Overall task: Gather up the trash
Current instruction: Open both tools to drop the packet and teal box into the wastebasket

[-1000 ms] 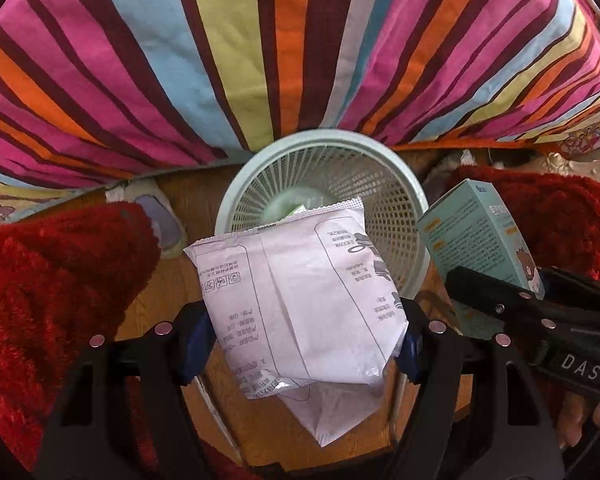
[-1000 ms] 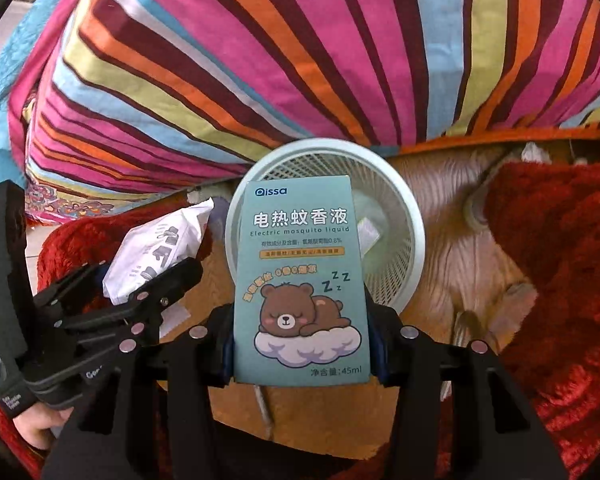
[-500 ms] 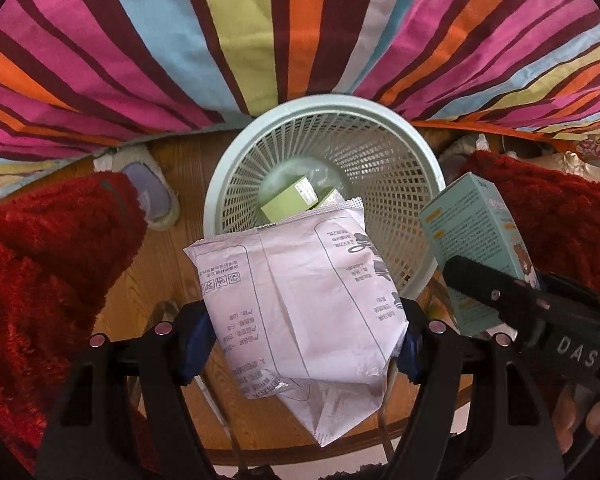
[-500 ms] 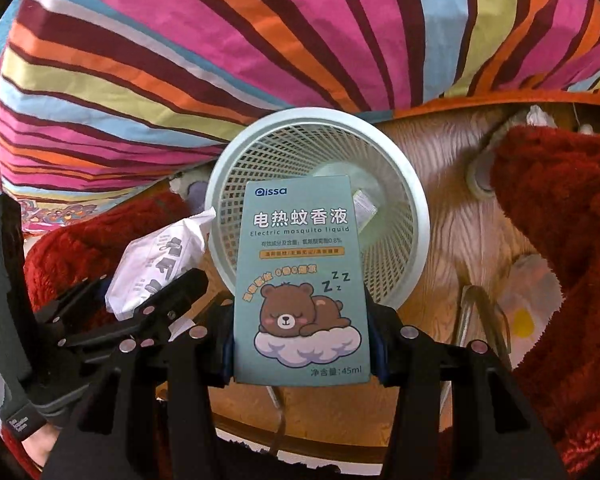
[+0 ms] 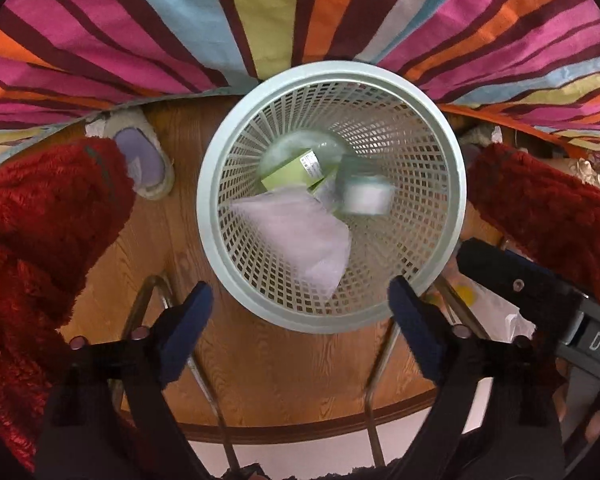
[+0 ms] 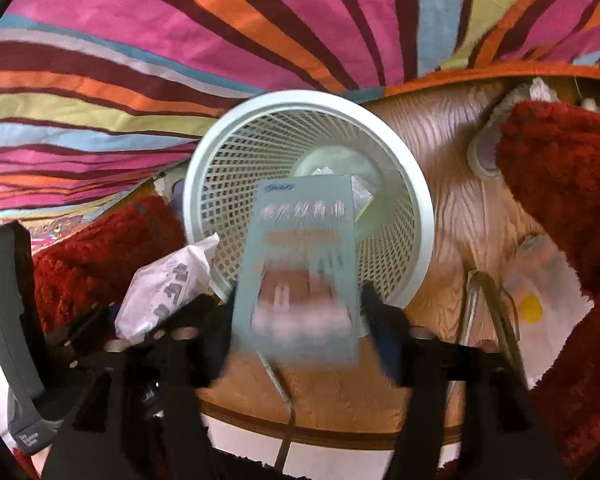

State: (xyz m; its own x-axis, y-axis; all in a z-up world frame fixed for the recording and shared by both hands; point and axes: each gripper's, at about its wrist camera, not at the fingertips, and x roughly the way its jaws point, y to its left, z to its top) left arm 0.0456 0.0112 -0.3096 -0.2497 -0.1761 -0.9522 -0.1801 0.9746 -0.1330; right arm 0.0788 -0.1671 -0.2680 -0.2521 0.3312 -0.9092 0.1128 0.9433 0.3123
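The left gripper [image 5: 300, 300] is hanging over the basket [image 5: 208, 200] with its fingers spread wide and nothing between them. The white bag [image 5: 300, 236] is dropping inside the basket, close to the near wall, just in front of a green box [image 5: 288, 172] lying at the bottom. The bag looks thin, soft and very light, maybe a bit slippery, so I think it is best pinched across its flat middle or by a sealed edge. The right gripper [image 6: 298, 316] is pointing at the same basket, and the blue box [image 6: 300, 264] is sitting between its fingers, over the near rim. That picture is smeared, so I cannot tell if the fingers are squeezing the box or letting it go. The box looks like stiff card, light and easy to dent. I think it is best held gently by its two long sides. Behind the basket a stripy blanket [image 5: 260, 12] is hanging down.
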